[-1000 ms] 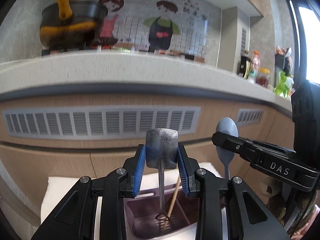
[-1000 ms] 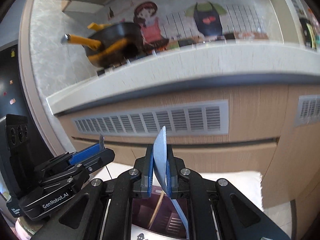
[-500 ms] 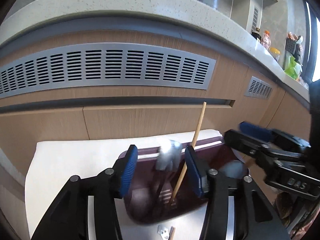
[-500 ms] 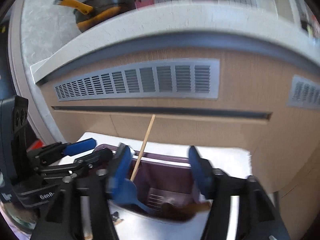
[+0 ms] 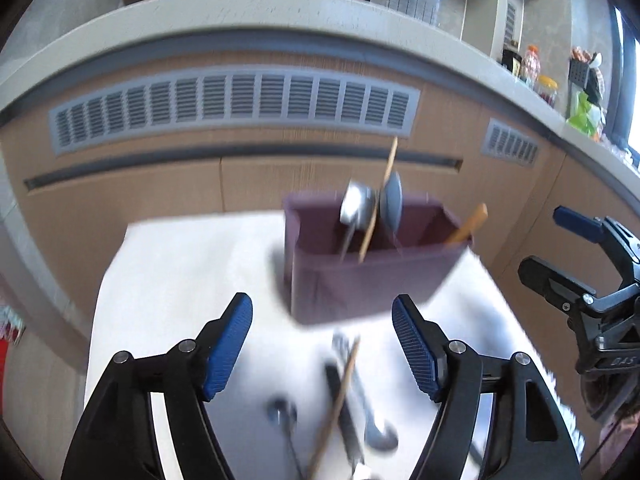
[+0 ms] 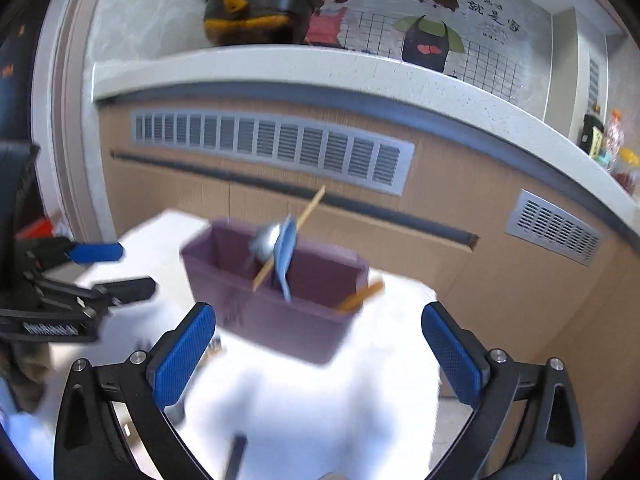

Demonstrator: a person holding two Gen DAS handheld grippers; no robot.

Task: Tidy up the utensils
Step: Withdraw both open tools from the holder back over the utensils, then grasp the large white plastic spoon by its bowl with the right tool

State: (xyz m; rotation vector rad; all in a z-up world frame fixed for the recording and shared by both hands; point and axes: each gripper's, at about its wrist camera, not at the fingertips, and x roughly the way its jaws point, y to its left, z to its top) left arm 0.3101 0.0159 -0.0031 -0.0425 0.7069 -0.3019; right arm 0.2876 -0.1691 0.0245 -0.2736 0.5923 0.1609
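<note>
A purple utensil holder (image 5: 372, 276) stands on a white cloth (image 5: 180, 280); it also shows in the right wrist view (image 6: 276, 316). In it stand a metal spatula (image 5: 357, 204), a blue-grey spoon (image 5: 391, 204), a chopstick (image 5: 378, 200) and a wooden handle (image 5: 468, 228). My left gripper (image 5: 323, 344) is open and empty, pulled back from the holder. My right gripper (image 6: 318, 348) is open and empty, also back from it. Loose utensils (image 5: 352, 396) lie blurred on the cloth between the left fingers.
A wooden cabinet front with grey vents (image 5: 232, 108) rises behind the cloth under a pale countertop (image 6: 280, 68). A black and yellow pan (image 6: 248, 16) sits on the counter. Bottles and jars (image 5: 536, 76) stand at the far right.
Both grippers have let go of their utensils, opened wide and drawn back. The spatula and the blue spoon now stand in the holder.
</note>
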